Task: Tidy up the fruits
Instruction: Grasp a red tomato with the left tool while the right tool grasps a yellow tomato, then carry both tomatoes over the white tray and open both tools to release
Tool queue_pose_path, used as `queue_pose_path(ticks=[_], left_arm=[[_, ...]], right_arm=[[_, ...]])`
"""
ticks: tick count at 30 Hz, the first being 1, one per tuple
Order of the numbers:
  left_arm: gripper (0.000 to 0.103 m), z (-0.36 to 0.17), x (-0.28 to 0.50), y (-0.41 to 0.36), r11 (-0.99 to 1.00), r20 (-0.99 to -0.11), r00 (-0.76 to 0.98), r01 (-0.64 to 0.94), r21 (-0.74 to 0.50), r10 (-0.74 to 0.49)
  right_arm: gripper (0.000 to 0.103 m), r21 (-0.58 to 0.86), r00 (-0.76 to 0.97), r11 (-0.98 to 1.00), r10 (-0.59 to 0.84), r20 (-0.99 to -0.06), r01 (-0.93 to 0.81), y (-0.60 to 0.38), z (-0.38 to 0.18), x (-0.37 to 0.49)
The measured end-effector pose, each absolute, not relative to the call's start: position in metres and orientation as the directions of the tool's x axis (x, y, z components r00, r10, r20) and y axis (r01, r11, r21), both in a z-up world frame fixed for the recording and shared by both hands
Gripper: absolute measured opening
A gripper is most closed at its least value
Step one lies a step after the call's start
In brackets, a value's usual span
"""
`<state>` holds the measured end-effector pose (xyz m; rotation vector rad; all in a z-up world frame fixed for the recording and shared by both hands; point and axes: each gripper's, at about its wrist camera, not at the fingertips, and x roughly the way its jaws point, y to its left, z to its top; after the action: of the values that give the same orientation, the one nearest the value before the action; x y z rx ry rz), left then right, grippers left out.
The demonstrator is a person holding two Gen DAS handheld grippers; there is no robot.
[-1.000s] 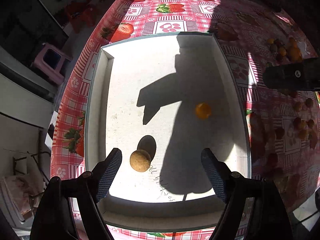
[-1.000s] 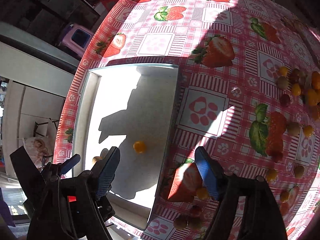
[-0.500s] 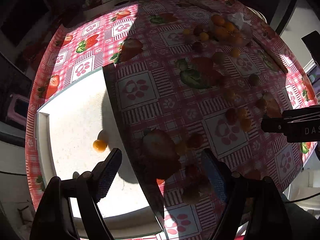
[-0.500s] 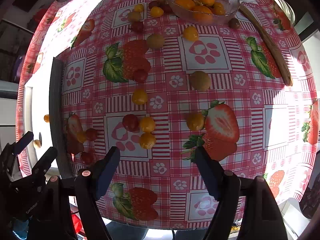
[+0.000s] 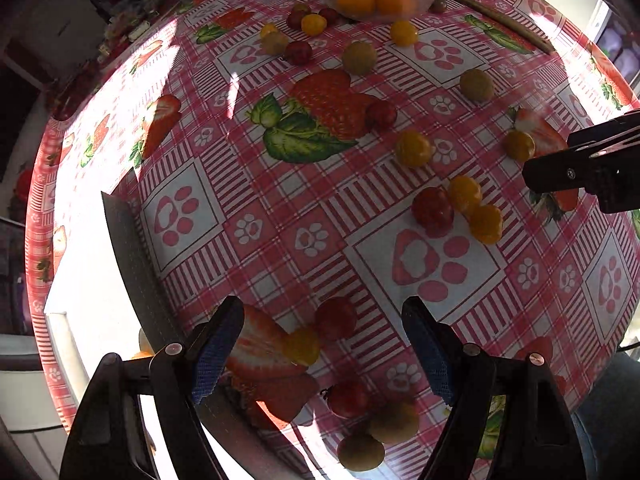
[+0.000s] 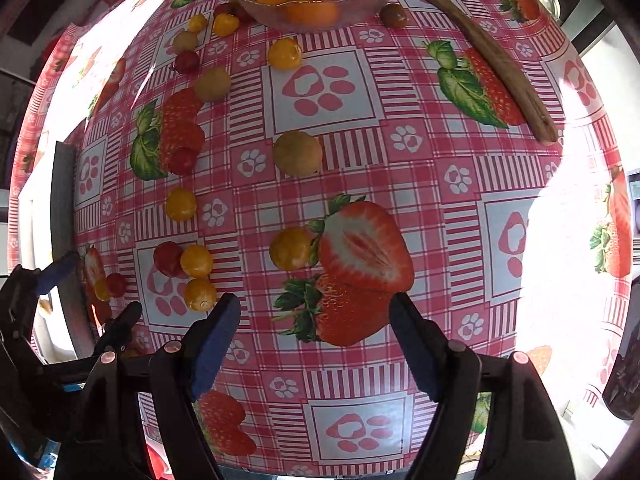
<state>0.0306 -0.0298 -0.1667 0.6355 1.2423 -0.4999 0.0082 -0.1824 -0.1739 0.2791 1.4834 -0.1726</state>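
Both my tongs hang wide and empty over small loose fruits.

My left tongs (image 5: 322, 354) straddle a small round red fruit (image 5: 335, 317) and a yellow one (image 5: 301, 346), low centre; my right tongs (image 6: 314, 342) are empty. Light, smooth, thin-skinned, I'd guess: pinch gently across the middle. The glossy pink strawberry-print cloth on the worktop (image 5: 280, 208) lets them roll; the white tray's dark wall (image 5: 132, 256) stands at left.

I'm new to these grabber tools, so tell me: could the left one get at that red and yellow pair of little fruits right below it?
Probably yes. The left gripper is open, pointing down with the red fruit and the yellow fruit between its fingers, and nothing lies over them. They touch, so taking only one might be awkward.
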Motion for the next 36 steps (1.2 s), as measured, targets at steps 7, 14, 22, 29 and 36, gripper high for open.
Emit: queue_pose_path(ticks=[7, 14, 22, 29, 36], left_arm=[[0.078, -0.171, 0.037, -0.037, 0.73, -0.972, 0.233, 0.668, 0.143, -0.022], [0.051, -0.171, 0.037, -0.04, 0.743, -0.982, 0.167, 0.667, 0.05, -0.084], [0.021, -0.166, 0.034, -0.023, 0.803, -0.978, 0.063, 0.583, -0.126, -0.199], [0.021, -0.167, 0.036, -0.003, 0.841, -0.974, 0.036, 0.513, -0.173, -0.223], [0.021, -0.157, 0.04, -0.002, 0.846, -0.97, 0.048, 0.5, -0.184, -0.24]], right_arm=[[0.065, 0.045, 0.083, 0.969, 0.026, -0.996, 0.244, -0.167, -0.192, 0.043], [0.027, -0.02, 0.081, 0.982, -0.036, -0.996, 0.188, -0.145, -0.191, 0.062], [0.024, 0.065, 0.103, 0.969, 0.042, -0.994, 0.238, -0.149, -0.179, 0.047], [0.024, 0.117, 0.117, 0.955, 0.087, -0.989, 0.274, -0.164, -0.168, 0.026], [0.024, 0.144, 0.119, 0.944, 0.113, -0.986, 0.298, -0.168, -0.163, 0.012]])
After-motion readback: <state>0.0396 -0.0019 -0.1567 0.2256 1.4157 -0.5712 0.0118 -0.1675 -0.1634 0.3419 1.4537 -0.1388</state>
